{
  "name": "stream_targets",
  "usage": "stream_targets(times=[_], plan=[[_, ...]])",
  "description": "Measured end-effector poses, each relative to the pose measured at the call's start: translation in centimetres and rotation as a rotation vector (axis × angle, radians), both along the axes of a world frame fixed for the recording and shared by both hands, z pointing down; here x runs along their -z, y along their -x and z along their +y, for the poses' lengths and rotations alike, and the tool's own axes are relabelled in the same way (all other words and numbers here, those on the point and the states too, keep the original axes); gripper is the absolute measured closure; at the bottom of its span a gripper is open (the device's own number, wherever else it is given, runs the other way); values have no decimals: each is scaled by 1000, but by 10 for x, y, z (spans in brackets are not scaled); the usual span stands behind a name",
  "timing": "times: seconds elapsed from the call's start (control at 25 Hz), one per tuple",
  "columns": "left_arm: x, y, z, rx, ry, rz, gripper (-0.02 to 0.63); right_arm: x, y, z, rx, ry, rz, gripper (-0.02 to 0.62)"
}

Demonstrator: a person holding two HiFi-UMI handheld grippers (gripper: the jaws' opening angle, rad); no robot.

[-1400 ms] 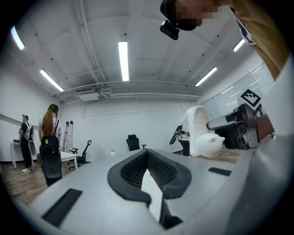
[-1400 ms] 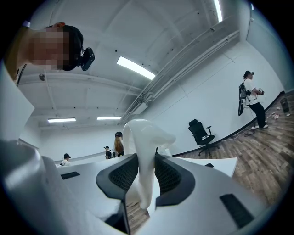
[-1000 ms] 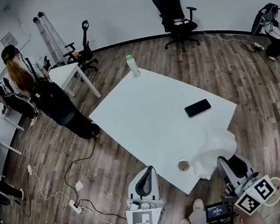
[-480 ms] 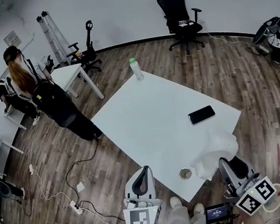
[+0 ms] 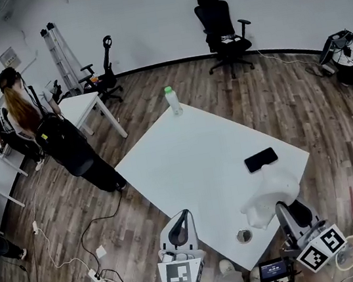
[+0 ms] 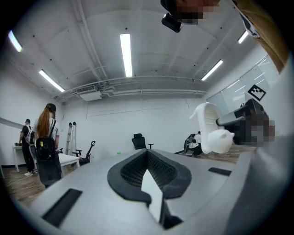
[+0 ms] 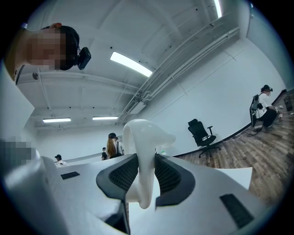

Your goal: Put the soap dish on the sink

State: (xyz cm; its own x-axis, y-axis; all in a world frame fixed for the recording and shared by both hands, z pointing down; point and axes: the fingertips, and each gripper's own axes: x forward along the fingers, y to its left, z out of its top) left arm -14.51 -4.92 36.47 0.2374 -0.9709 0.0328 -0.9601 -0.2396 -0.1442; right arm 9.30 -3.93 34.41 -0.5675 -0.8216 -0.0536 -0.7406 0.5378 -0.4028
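The right gripper [image 5: 282, 208] has its jaws pinching the curved white neck [image 7: 145, 151] of the white sink [image 5: 269, 196], which stands at the near corner of the counter [image 5: 192, 154]. The small round soap dish [image 5: 244, 235] lies on the counter just beside the sink, between the two grippers and apart from both. The left gripper [image 5: 183, 216] hangs off the counter's near edge, its jaws pressed together on nothing. Farther back lie a black phone [image 5: 260, 159] and a green-capped bottle [image 5: 173, 100].

Open office-style recording room

White walls, wood-plank floor [image 5: 316, 101], ceiling strip lights [image 6: 125, 54], swivel chairs [image 5: 220, 20] along the far wall, a white tabletop [image 5: 193, 161], cables [image 5: 68, 254] trailing left.
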Motion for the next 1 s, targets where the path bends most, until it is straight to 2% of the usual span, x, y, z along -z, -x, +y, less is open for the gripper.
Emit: stream_targets(times=[0.32, 0.6, 0.84, 1.0], plan=[[-9, 26, -29, -44, -3, 50, 600, -9, 29, -26, -18, 13, 12, 476], [-16, 47, -51, 22, 40, 36, 600, -17, 42, -54, 3, 46, -15, 476], [-10, 45, -66, 49, 44, 41, 600, -22, 42, -69, 41, 74, -29, 476], [-15, 30, -69, 14, 27, 58, 600, -38, 36, -75, 45, 139, -66, 476]])
